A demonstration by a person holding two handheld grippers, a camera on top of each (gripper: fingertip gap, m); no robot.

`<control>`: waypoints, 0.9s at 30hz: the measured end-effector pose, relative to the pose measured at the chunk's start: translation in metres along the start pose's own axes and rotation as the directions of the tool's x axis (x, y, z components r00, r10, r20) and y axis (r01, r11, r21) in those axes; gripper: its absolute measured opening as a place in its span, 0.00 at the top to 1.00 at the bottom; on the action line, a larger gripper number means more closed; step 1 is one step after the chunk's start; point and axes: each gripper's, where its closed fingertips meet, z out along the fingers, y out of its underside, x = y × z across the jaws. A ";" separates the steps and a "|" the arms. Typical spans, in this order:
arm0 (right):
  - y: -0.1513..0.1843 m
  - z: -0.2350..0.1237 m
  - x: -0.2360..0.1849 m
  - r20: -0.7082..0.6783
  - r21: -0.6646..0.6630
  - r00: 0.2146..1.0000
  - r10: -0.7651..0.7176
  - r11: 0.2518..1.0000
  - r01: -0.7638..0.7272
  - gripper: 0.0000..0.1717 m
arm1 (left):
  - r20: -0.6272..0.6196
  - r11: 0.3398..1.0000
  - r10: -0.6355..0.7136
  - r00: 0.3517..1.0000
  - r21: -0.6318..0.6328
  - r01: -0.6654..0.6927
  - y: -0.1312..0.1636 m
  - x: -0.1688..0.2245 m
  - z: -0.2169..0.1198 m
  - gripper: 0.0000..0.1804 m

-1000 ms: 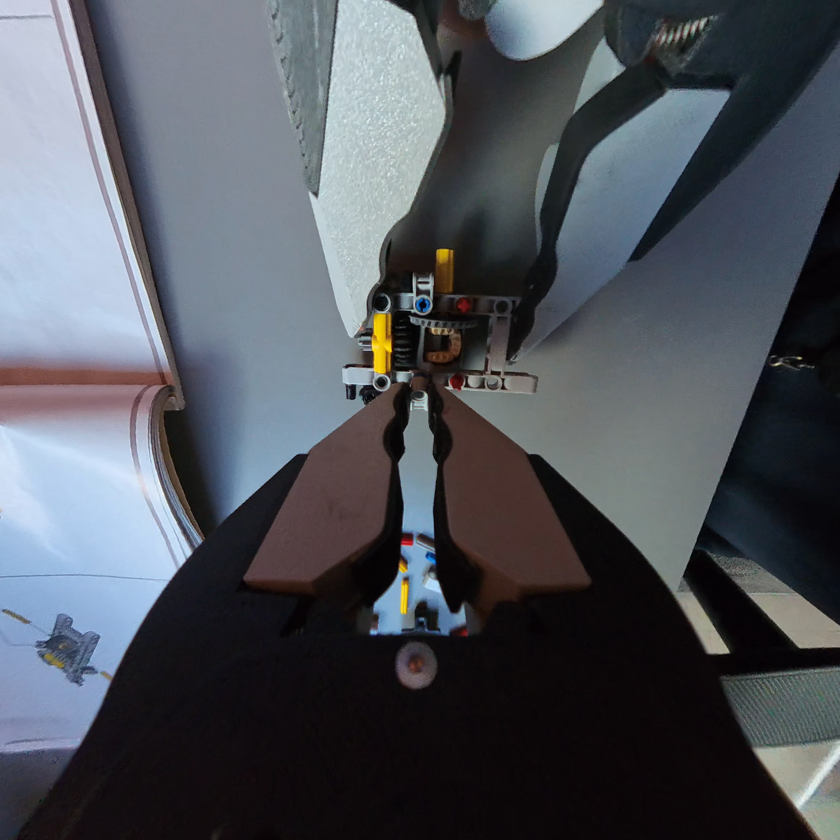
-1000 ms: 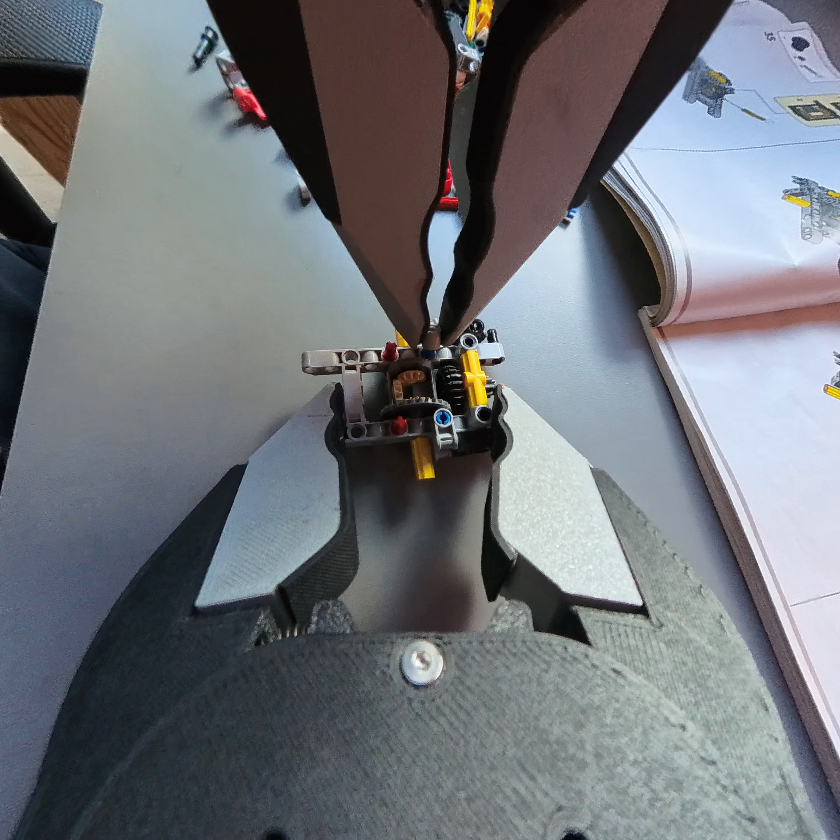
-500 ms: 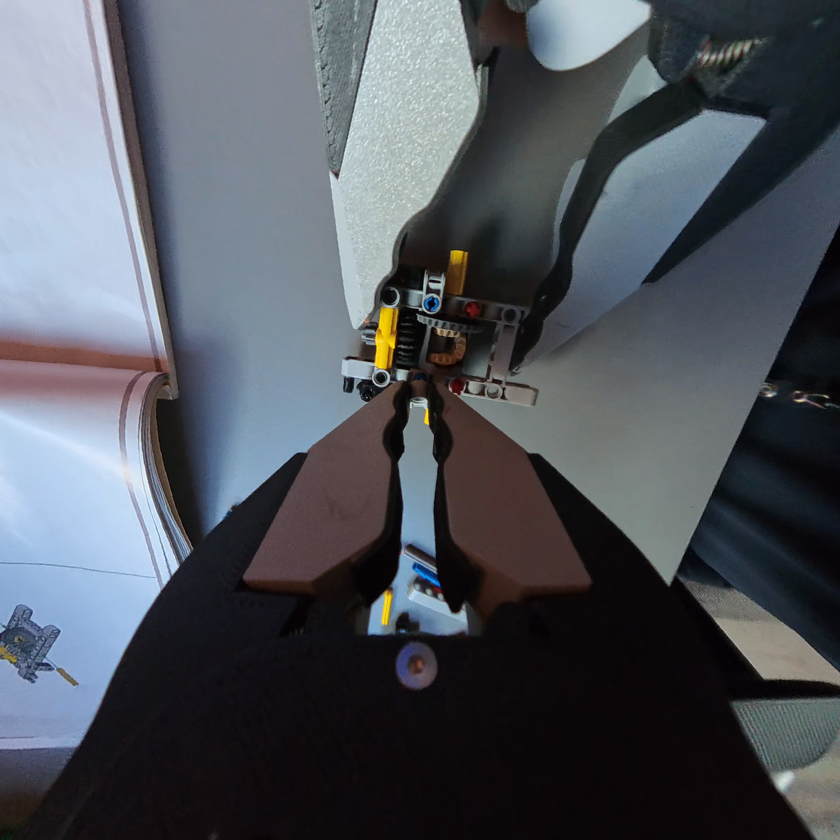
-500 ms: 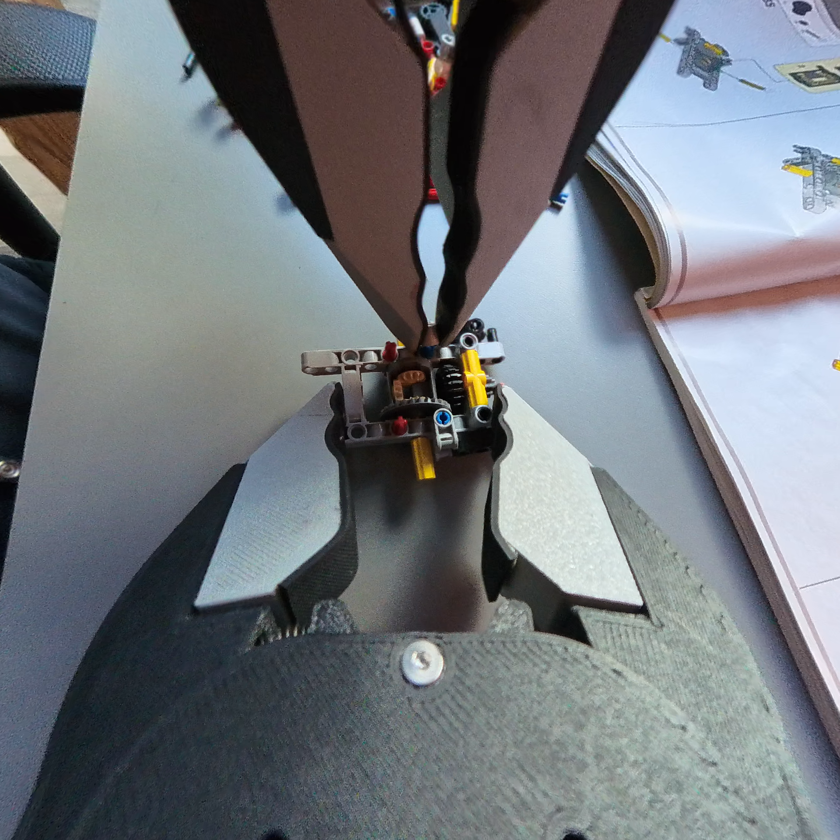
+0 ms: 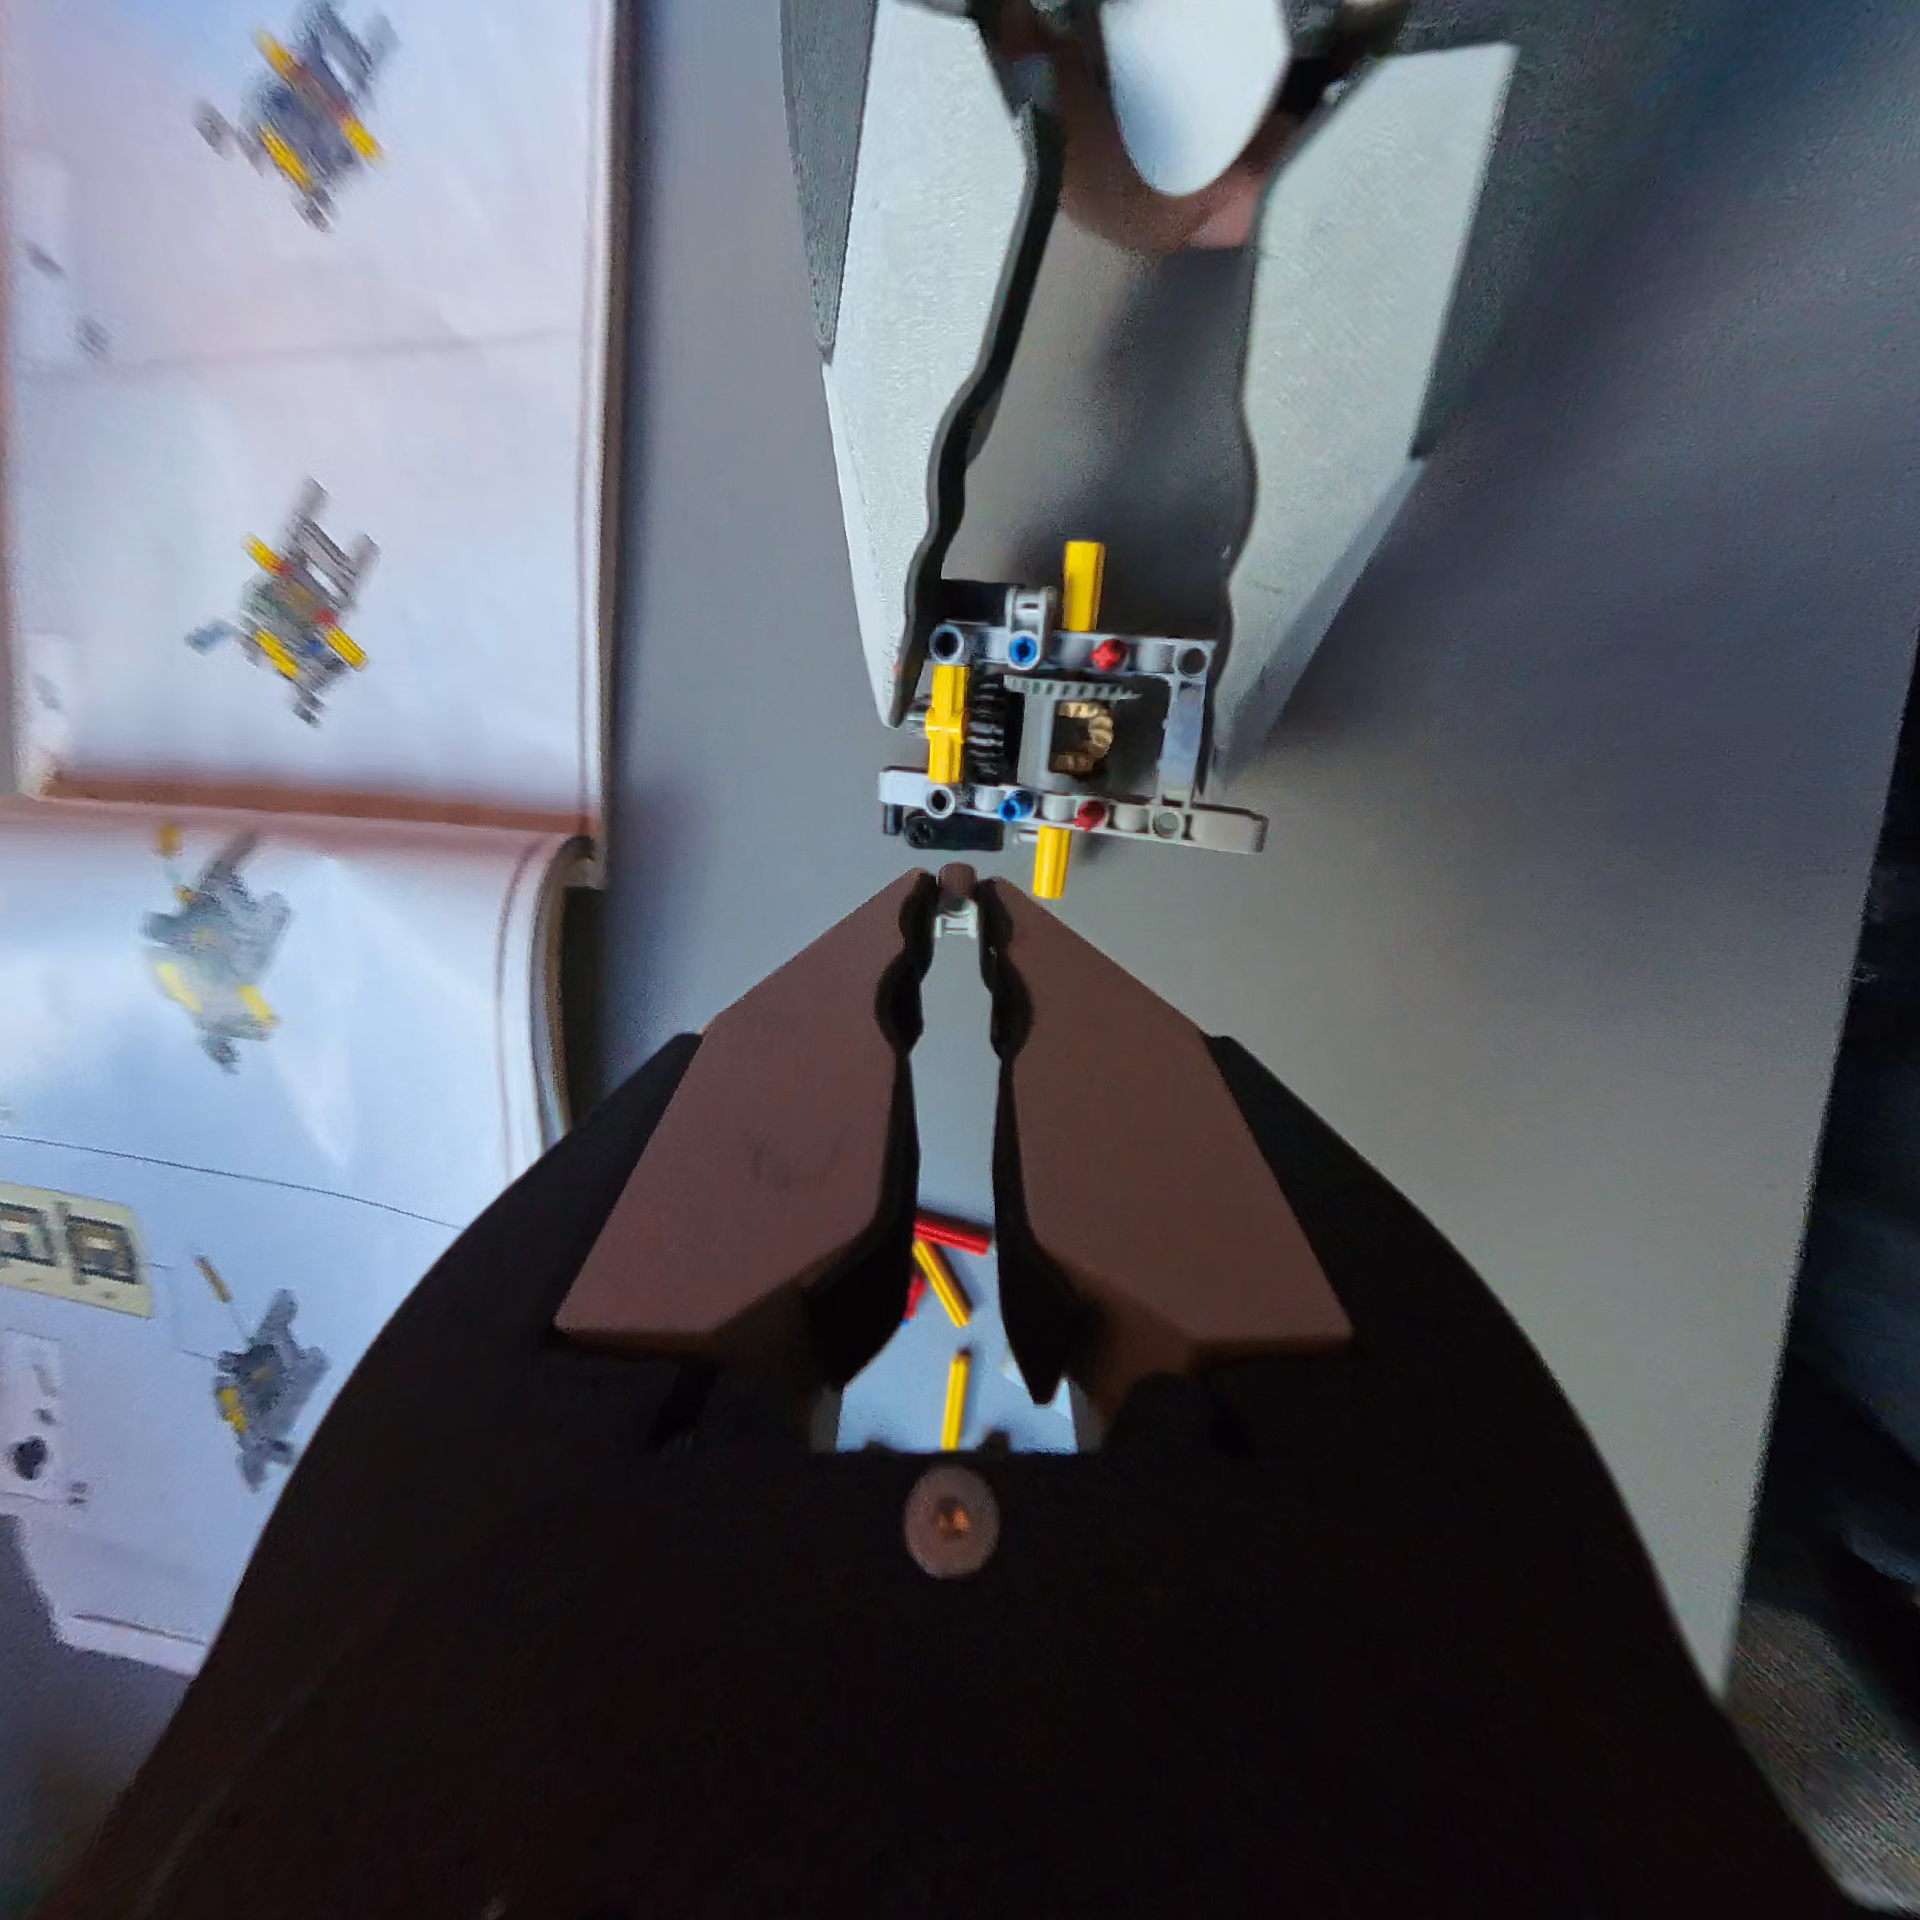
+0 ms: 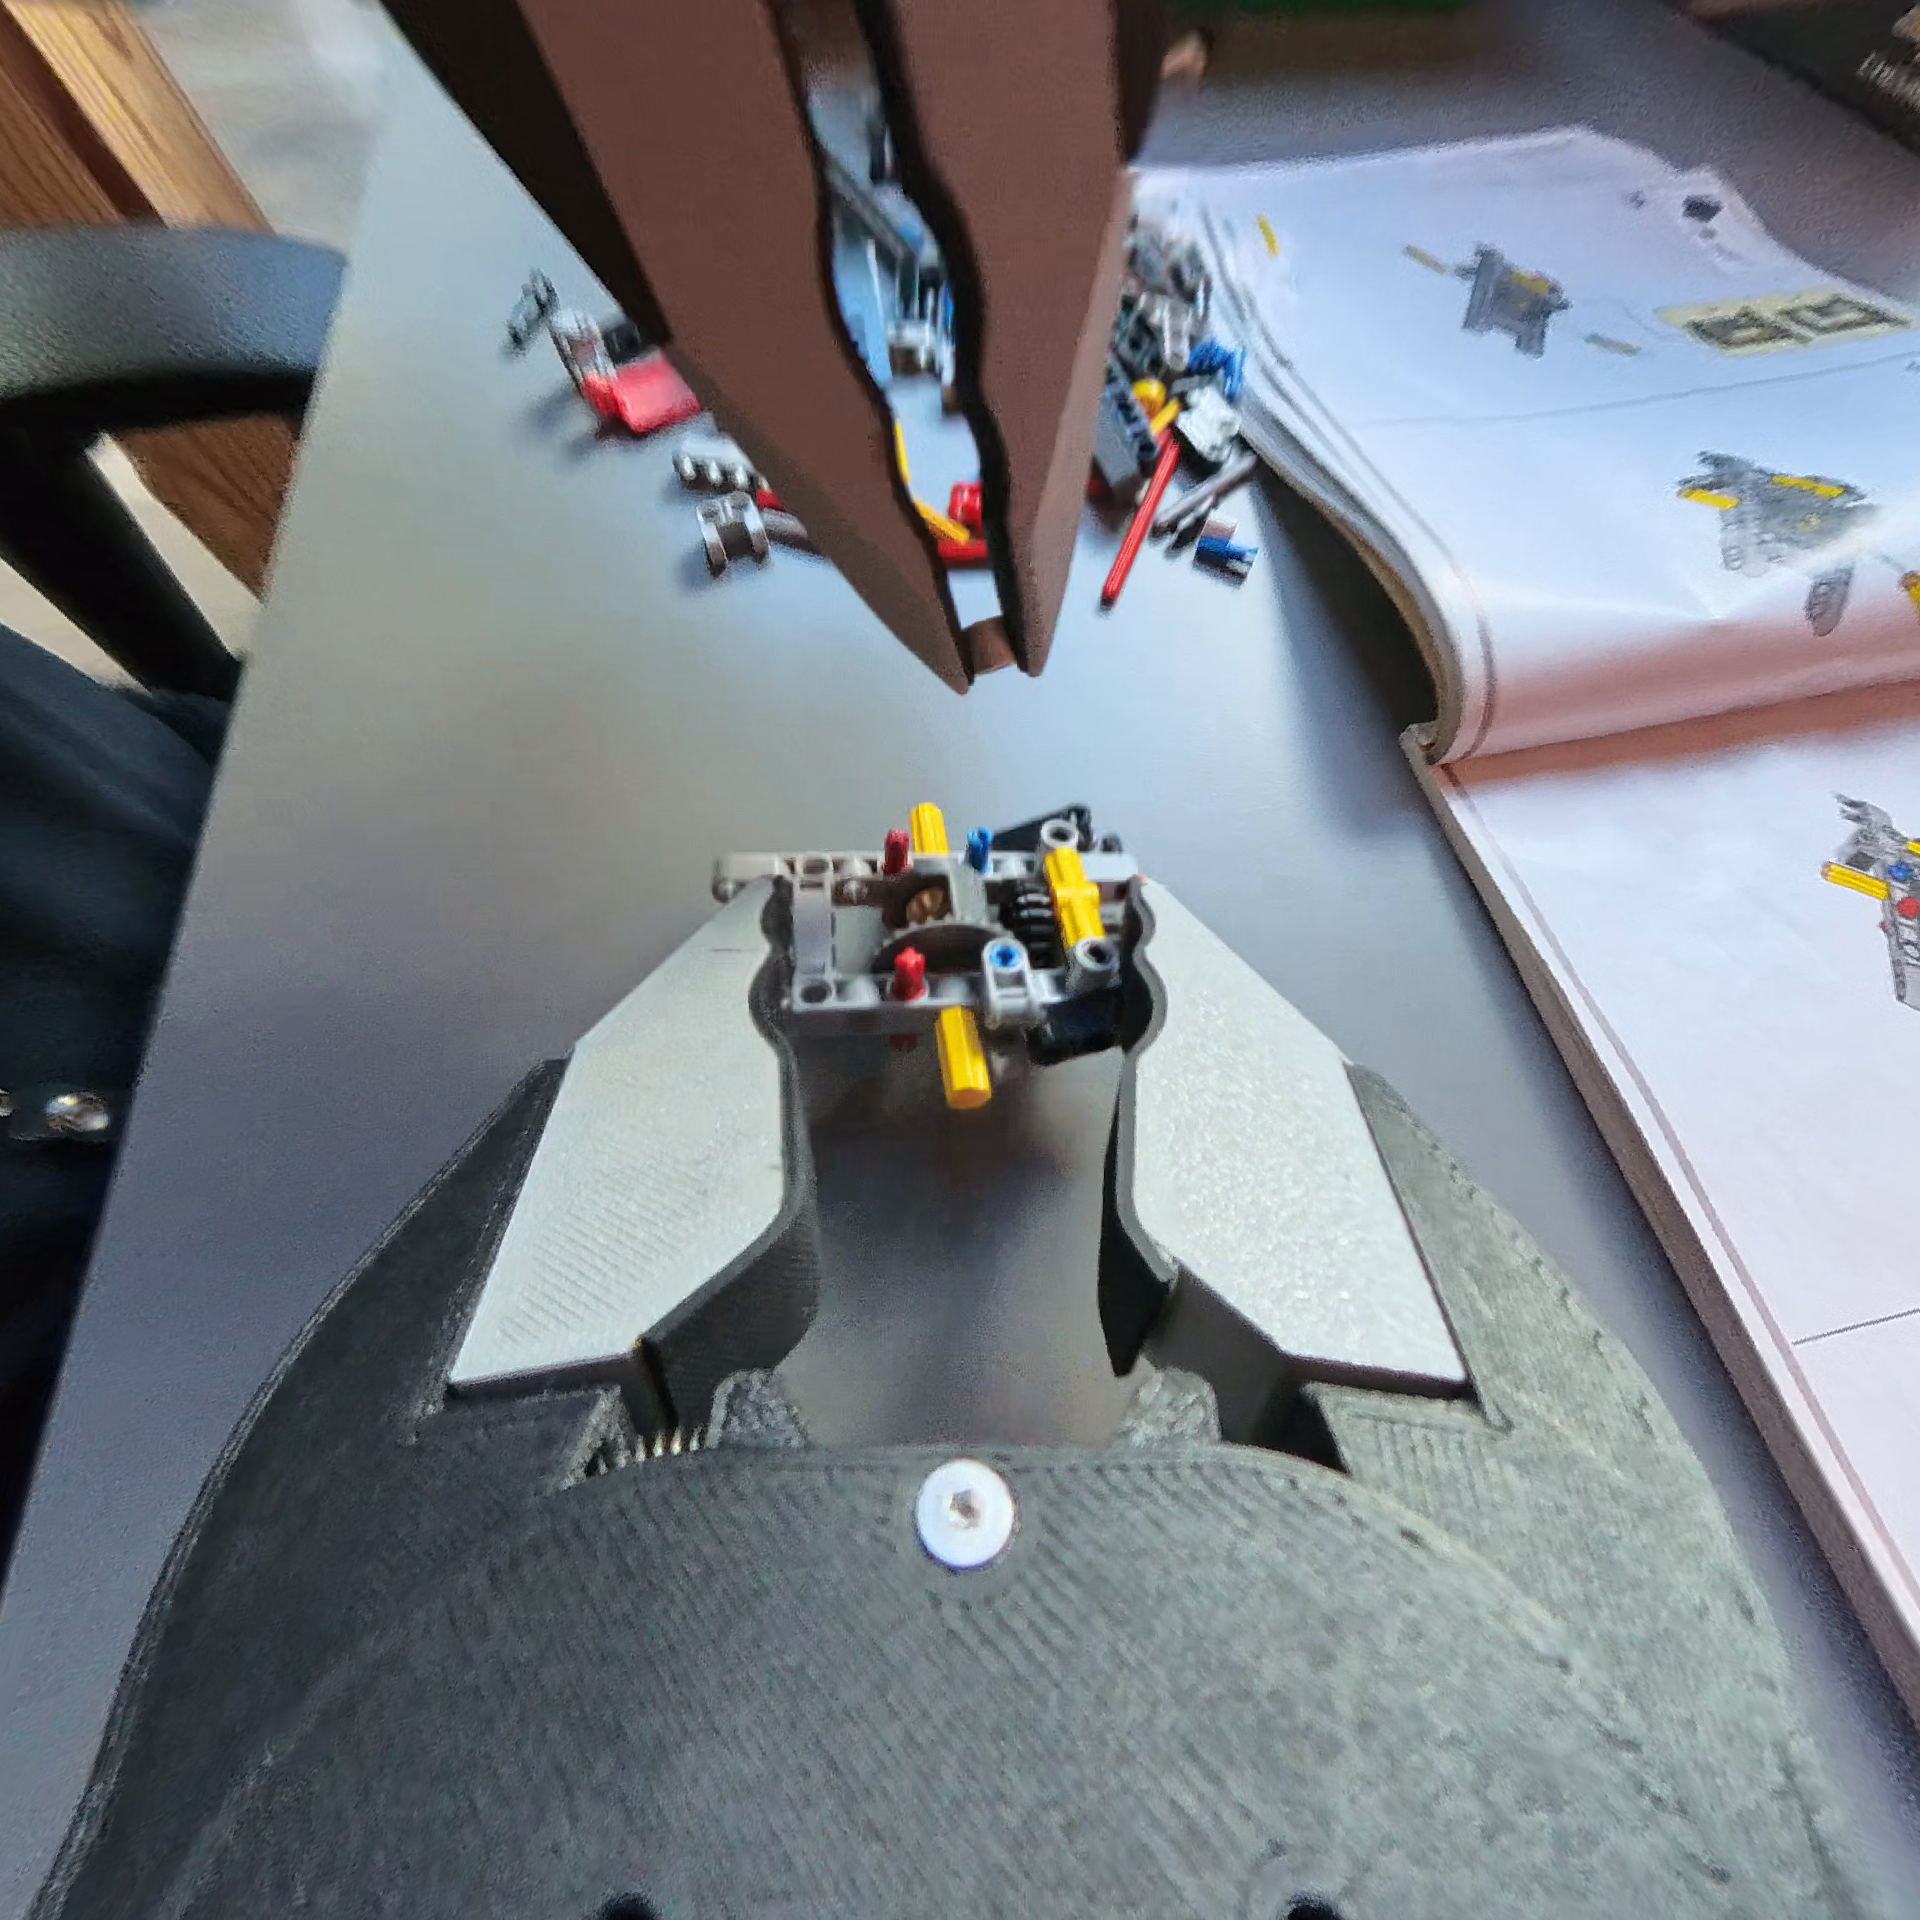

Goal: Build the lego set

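My right gripper (image 6: 956, 935), with grey fingers, is shut on a grey brick assembly (image 6: 935, 940) that has gears, yellow axles and red and blue pins. It holds the assembly just above the dark table (image 6: 499, 748). My left gripper (image 5: 956, 904), with brown fingers, is shut on a small grey-and-brown piece (image 5: 957, 920). Its tips stand a short gap away from the assembly (image 5: 1060, 727), near a protruding yellow axle (image 5: 1051, 862). The right wrist view shows the left gripper (image 6: 995, 660) above and beyond the assembly, with the piece (image 6: 987, 646) between its tips.
An open instruction booklet (image 6: 1558, 468) lies along one side of the table and also shows in the left wrist view (image 5: 291, 416). Several loose bricks, pins and axles (image 6: 1164, 416) lie behind the left gripper. A dark chair armrest (image 6: 135, 312) stands past the table's edge. My left and right fingertips are right by each other.
My left gripper has drawn back from the assembly, which its tips touched before, and it has kept the small piece. The right gripper still holds the assembly, which is now tilted a little.
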 end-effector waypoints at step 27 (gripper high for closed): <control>-0.063 -0.030 0.021 0.309 0.377 0.794 0.524 0.699 -0.608 0.86 | 0.516 0.931 0.359 0.778 -0.135 -0.340 -0.042 -0.019 -0.025 0.97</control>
